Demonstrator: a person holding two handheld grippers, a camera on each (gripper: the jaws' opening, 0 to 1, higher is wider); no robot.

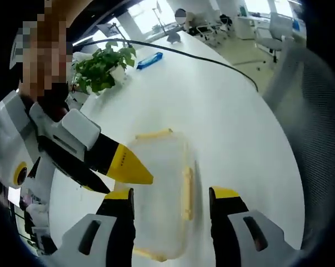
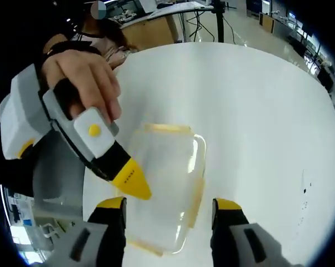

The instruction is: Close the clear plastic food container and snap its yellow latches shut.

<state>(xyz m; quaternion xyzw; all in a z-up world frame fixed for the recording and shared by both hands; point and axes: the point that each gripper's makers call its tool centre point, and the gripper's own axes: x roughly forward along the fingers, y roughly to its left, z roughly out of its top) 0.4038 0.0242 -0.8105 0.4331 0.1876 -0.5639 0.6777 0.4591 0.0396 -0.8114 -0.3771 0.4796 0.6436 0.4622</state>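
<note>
Clear container (image 1: 159, 189) sitting on white table (image 1: 228, 122), lid on, yellow latches (image 1: 186, 192) showing along its edges. Left gripper (image 1: 171, 203) hovering over it, jaws apart, nothing clamped. Right gripper (image 2: 170, 214) likewise hovering jaws apart over container (image 2: 164, 183). Potted plant (image 1: 100, 67) standing well apart at far edge.

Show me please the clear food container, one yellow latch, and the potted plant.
clear food container (image 1: 159, 183): left gripper view, middle of its lid.
yellow latch (image 1: 186, 192): left gripper view, middle of the long side latch.
potted plant (image 1: 103, 67): left gripper view, its green leaves.
</note>
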